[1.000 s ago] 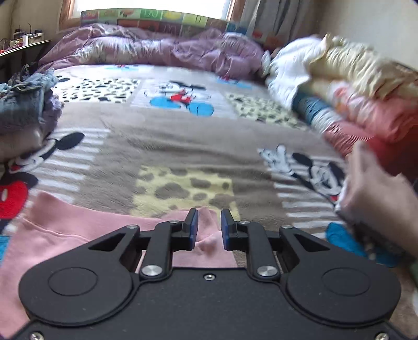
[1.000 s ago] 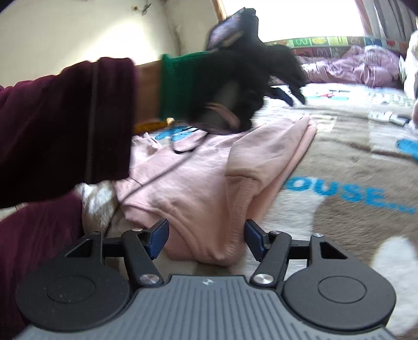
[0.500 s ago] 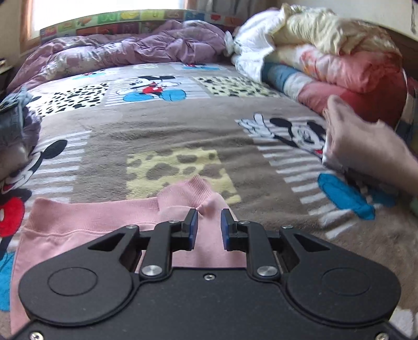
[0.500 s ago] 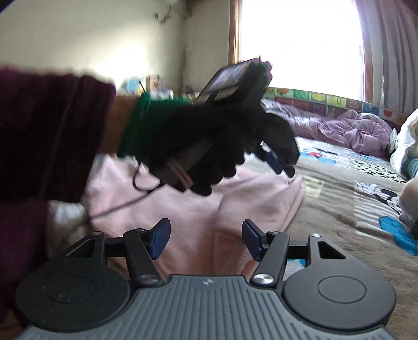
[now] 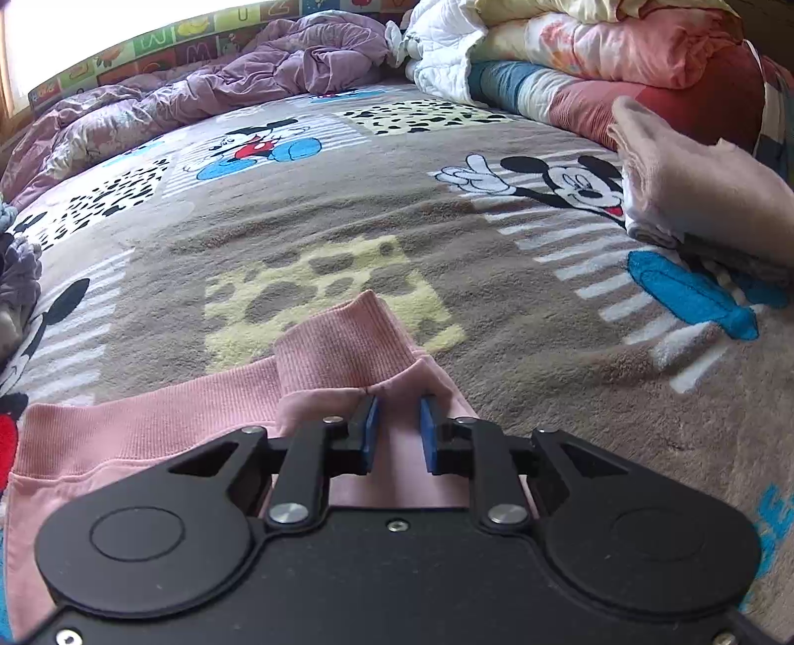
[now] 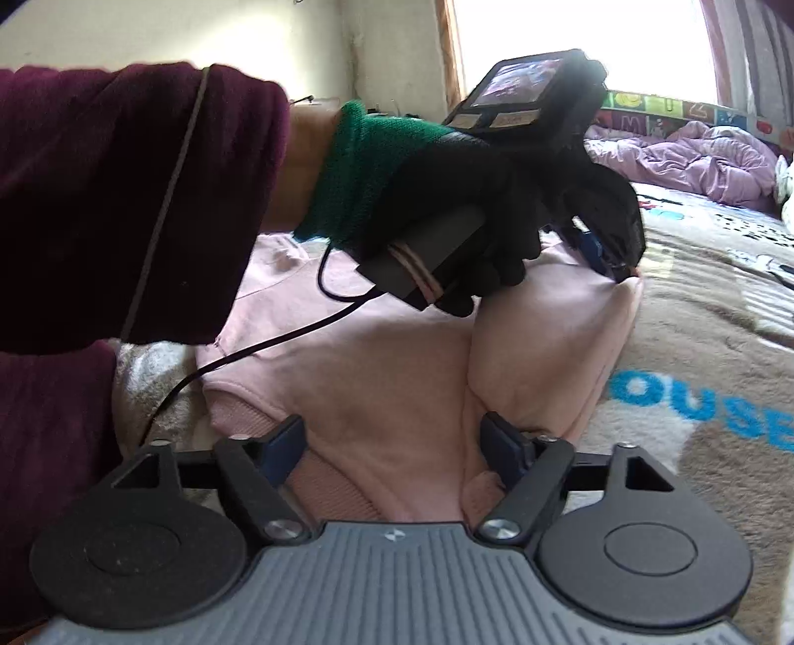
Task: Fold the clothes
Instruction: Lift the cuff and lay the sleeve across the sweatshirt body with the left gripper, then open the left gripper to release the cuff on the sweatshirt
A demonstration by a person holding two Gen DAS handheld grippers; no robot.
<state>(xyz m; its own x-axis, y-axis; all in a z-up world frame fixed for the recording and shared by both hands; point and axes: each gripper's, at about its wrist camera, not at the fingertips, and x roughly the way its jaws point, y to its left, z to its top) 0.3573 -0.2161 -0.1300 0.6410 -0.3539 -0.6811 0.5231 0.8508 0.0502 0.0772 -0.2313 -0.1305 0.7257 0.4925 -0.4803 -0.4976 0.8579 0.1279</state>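
We see left gripper (image 5: 398,429) pinching pink sweater (image 5: 342,347) near its cuff; right gripper (image 6: 392,444) spread wide, sweater fold between jaws.

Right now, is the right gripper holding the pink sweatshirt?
No, the right gripper has its jaws spread wide open over the pink sweatshirt, not pinching any of it.

Left wrist view: sits low on the left gripper (image 5: 398,430), very near the pink sweatshirt (image 5: 342,347), and looks far across the cartoon blanket (image 5: 322,208) to the purple quilt (image 5: 278,74).
Right wrist view: sits low on the right gripper (image 6: 392,449), near the sweatshirt, facing the window (image 6: 575,39).
Shared: pink sweatshirt, blanket, far quilt; the right view also shows the left gripper.
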